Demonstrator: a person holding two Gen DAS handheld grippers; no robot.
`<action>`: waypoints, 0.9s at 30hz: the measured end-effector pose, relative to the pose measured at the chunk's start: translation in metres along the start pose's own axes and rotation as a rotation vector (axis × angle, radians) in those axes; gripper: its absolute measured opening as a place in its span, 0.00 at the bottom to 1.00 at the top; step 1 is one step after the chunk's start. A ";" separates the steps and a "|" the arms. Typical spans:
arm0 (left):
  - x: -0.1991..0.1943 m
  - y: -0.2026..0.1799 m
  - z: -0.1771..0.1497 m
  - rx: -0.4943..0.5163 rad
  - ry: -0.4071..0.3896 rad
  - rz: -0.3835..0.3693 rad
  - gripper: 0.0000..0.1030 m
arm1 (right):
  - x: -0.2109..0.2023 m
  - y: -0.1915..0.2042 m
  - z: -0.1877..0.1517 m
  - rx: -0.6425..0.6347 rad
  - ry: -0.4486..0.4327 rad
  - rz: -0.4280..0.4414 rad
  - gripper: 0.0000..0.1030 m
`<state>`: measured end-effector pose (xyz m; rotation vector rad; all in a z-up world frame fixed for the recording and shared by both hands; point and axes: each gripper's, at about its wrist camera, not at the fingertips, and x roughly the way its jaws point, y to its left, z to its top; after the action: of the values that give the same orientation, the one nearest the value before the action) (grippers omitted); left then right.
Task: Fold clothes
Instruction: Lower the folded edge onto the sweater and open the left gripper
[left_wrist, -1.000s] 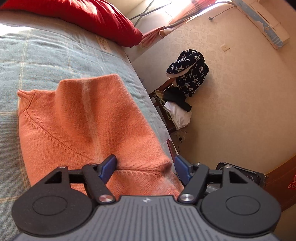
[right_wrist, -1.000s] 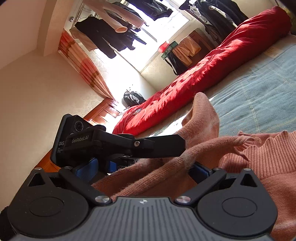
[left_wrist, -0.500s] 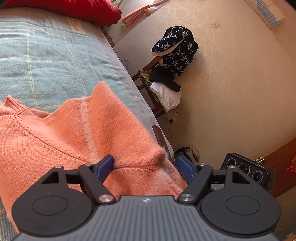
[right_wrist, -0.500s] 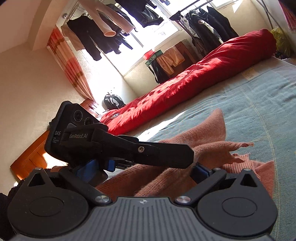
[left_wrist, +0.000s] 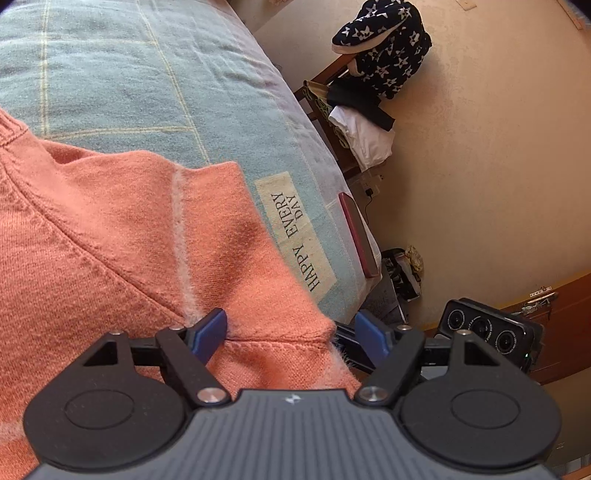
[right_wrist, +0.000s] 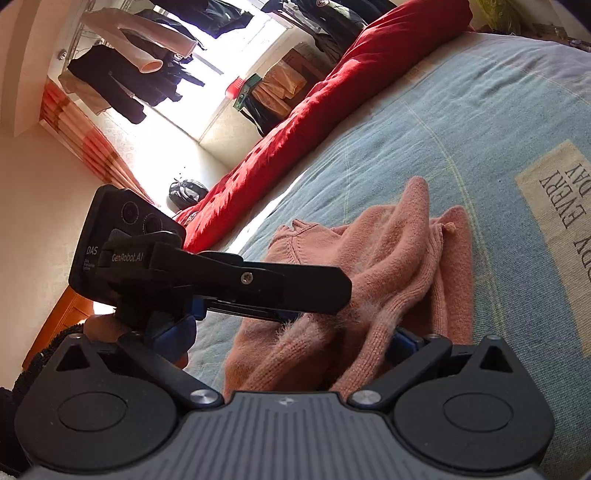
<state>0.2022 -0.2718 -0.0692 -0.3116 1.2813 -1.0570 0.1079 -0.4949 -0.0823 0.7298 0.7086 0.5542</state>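
Across the blue bedspread (left_wrist: 155, 74) the orange sweater (left_wrist: 110, 240) lies mid-fold, its hem between the left gripper's (left_wrist: 291, 330) just-widened jaws and bunched inside the right gripper (right_wrist: 295, 334), whose grip I cannot tell; releasing and smoothing likely come next.

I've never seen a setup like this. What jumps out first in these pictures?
An orange knitted sweater lies spread on a pale blue bedspread, beside its printed "HAPPY EVERY DAY" label. Two black hand-held grippers crowd in at the sweater's hem: the left gripper has fabric between its blue pads, and the right gripper sits close alongside. A long red quilt lies along the bed's far side.
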 end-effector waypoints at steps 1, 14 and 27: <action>0.001 0.000 0.000 0.003 0.001 0.001 0.73 | 0.001 -0.003 -0.001 0.005 0.004 -0.002 1.00; -0.060 0.016 -0.025 0.017 -0.124 -0.070 0.74 | 0.007 -0.076 0.003 0.196 -0.054 0.247 1.00; -0.086 0.048 -0.050 -0.021 -0.251 -0.034 0.75 | 0.039 -0.102 0.054 0.283 -0.097 0.420 1.00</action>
<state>0.1874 -0.1627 -0.0658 -0.4685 1.0651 -0.9990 0.1937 -0.5540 -0.1445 1.1763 0.5493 0.8034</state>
